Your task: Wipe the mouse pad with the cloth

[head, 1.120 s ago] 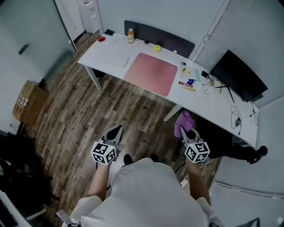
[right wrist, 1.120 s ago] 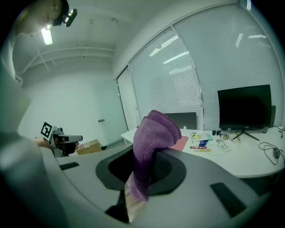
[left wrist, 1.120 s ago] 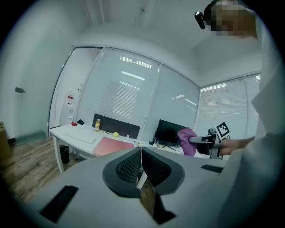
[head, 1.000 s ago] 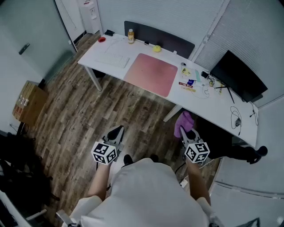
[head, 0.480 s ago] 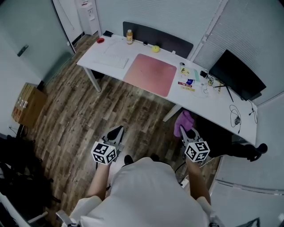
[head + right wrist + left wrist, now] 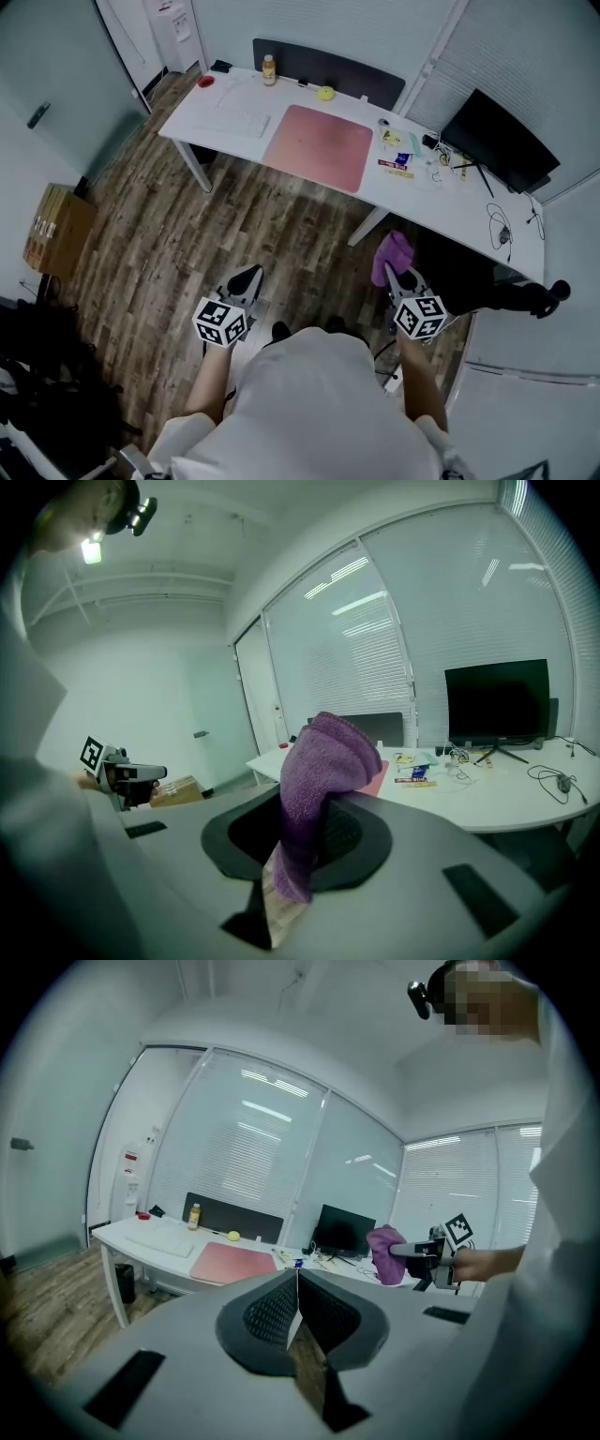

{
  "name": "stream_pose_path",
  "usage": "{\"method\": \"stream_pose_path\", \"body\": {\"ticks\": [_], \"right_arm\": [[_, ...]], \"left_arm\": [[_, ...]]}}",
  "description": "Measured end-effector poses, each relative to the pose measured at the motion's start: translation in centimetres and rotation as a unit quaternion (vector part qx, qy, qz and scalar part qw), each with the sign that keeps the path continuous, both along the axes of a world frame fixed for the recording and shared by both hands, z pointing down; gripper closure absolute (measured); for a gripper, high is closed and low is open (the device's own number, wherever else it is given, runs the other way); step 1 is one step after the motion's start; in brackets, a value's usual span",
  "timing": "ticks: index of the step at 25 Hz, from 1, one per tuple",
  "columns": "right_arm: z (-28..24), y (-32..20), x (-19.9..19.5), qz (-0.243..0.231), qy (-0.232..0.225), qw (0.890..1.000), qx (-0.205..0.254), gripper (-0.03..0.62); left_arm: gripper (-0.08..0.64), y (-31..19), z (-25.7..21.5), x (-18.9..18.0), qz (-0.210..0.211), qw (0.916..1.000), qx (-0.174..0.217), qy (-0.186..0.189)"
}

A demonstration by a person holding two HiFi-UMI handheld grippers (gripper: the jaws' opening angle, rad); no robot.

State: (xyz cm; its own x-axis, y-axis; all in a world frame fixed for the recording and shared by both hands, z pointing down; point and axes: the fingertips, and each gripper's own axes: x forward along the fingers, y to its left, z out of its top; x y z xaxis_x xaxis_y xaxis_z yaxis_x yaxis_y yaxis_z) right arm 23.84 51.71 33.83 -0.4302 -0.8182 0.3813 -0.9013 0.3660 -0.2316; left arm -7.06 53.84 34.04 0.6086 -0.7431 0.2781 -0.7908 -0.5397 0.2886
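The pink mouse pad (image 6: 322,147) lies flat on the white surface (image 6: 450,211). The purple cloth (image 6: 392,255) is well short of the pad, clamped between the fingers of the right gripper (image 6: 401,277). The fingers of the left gripper (image 6: 246,278) are pressed together on nothing. The approach likely wants the cloth landed broadside on the pad with a firm grip. One pad, one cloth and two grippers. Beyond the pad is one bottle (image 6: 269,69), and to its right one monitor (image 6: 497,141).

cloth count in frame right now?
1. The purple cloth is clamped in the right gripper, held short of the desk. None shows on the desk, though the small clutter there is hard to resolve.
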Motion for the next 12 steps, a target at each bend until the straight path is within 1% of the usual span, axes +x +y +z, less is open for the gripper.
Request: {"method": "stream_pose_path", "body": {"ticks": [7,12], "right_arm": [[0.0,1.3,-1.9,0.012,0.001,1.000,0.002,0.508],[0.3,1.3,-2.3,0.014,0.001,1.000,-0.003,0.508]], "left_arm": [[0.541,1.0,0.2,-2.3,0.015,0.9999,-0.004,0.001],[0.541,0.7,0.5,-3.1,0.013,0.9999,-0.008,0.000]]}}
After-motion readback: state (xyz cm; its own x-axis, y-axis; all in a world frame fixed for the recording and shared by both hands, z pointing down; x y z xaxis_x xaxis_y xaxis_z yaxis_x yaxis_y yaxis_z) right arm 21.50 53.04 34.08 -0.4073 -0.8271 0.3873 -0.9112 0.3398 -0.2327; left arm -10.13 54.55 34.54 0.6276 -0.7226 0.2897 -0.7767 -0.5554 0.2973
